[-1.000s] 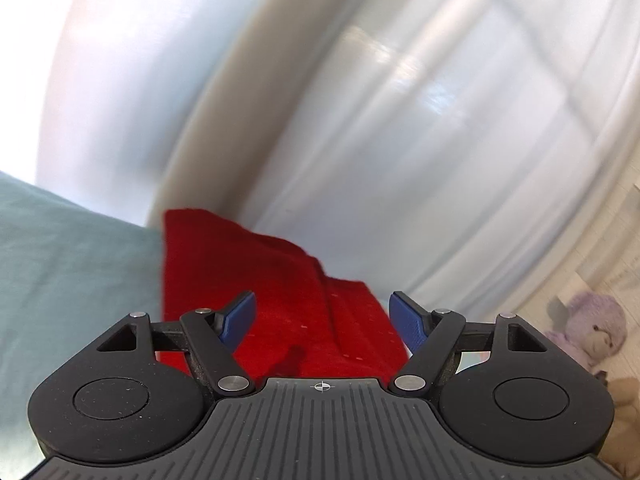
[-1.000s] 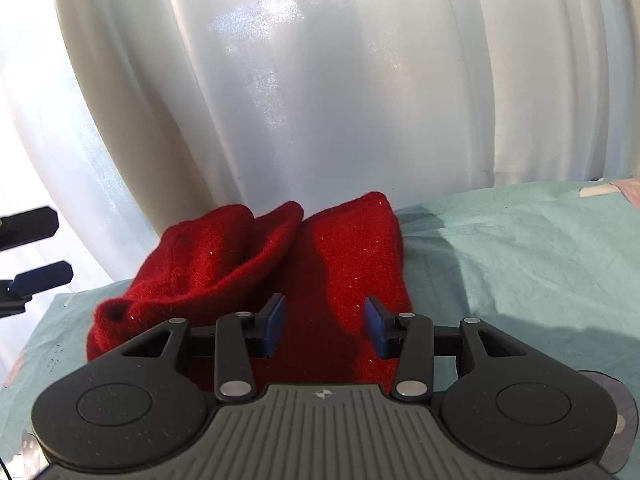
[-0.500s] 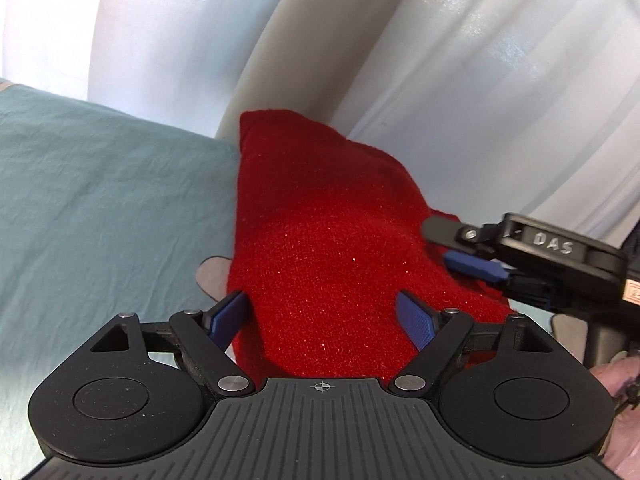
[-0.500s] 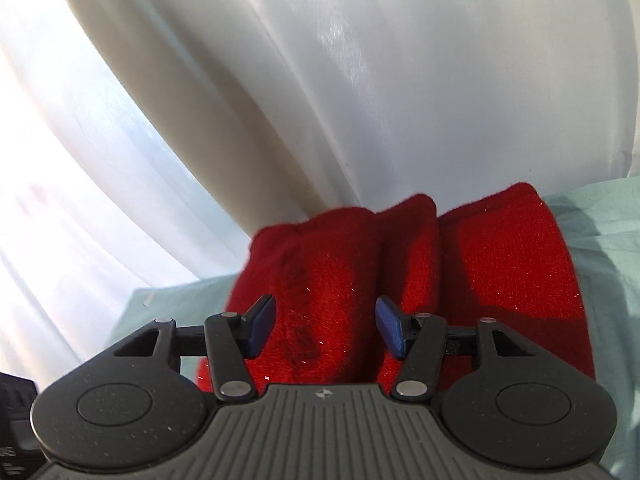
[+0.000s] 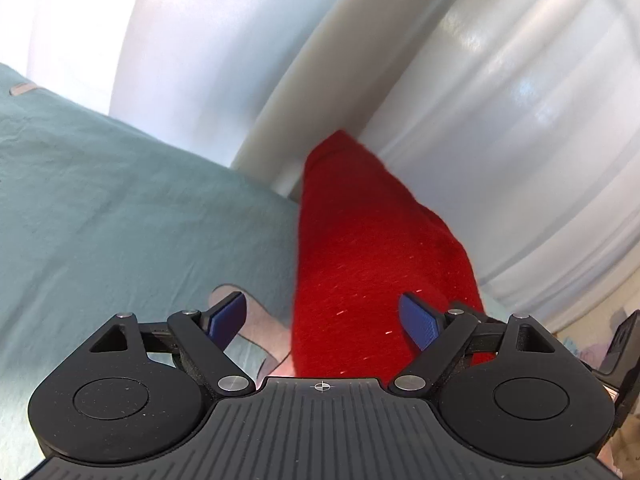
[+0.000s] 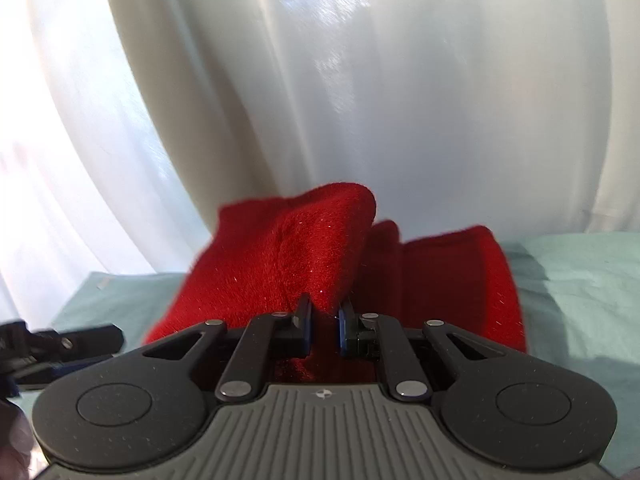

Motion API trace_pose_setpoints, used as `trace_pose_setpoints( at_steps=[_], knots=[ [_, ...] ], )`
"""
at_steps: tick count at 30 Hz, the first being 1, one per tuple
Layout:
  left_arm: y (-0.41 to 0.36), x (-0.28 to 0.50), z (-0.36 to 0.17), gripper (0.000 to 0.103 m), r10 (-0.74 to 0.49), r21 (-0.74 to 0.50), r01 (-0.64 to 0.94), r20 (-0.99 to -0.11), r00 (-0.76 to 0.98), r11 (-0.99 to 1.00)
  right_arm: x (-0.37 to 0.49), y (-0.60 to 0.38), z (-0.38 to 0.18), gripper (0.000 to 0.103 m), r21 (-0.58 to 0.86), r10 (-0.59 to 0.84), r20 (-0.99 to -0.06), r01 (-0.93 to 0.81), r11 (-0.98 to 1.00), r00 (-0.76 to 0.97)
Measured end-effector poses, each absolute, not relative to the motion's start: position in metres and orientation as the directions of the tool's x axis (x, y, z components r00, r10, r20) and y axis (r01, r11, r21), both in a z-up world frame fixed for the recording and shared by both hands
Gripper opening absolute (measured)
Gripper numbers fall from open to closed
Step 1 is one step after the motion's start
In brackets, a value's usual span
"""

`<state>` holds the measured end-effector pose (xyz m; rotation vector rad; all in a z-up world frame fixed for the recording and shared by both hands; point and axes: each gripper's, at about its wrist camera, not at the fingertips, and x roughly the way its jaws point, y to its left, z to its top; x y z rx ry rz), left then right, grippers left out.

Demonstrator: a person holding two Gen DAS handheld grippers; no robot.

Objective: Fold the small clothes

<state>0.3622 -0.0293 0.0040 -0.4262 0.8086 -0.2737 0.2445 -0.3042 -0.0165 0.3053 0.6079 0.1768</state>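
Red fleece garment (image 6: pixel 288 256) lies half-folded at the far edge of the teal-covered worktop (image 5: pixel 120 208); right tool (image 6: pixel 324 330) pinches a raised flap, left tool (image 5: pixel 324 320) spread wide; folding looks unfinished

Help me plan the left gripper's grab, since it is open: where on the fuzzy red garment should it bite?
Probably the near left edge of the fuzzy red garment, coming in from the teal sheet side. That edge lies exposed between the open left gripper fingers, while the right gripper already pinches a raised fold.
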Motion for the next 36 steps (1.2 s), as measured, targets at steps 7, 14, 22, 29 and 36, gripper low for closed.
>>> trace_pose_setpoints(
  at_steps=[7, 14, 22, 29, 36],
  knots=[
    [-0.045, 0.373, -0.024, 0.090, -0.459, -0.524, 0.067, -0.668, 0.585, 0.849, 0.245, -0.321, -0.030, 0.049, 0.394, 0.283, -0.546, -0.057, 0.917, 0.789],
    [-0.043, 0.375, -0.026, 0.092, -0.442, -0.511, 0.059, -0.674, 0.592, 0.858, 0.265, -0.352, -0.050, 0.063, 0.660, 0.475, -0.511, -0.028, 0.751, 0.716],
    [-0.044, 0.371, -0.019, 0.092, -0.424, -0.492, 0.056, -0.681, 0.597, 0.869, 0.290, -0.333, -0.054, 0.048, 0.729, 0.565, -0.481, -0.052, 0.683, 0.670],
    [-0.044, 0.355, -0.002, 0.090, -0.402, -0.462, 0.074, -0.669, 0.625, 0.884, 0.274, -0.290, -0.015, 0.020, 0.425, 0.356, -0.528, -0.123, 0.897, 0.771],
    [-0.053, 0.319, 0.008, 0.091, -0.461, -0.422, 0.214, -0.666, 0.586, 0.881, 0.237, -0.289, 0.029, 0.019, 0.174, 0.145, -0.405, -0.079, 0.982, 0.903]
  ],
)
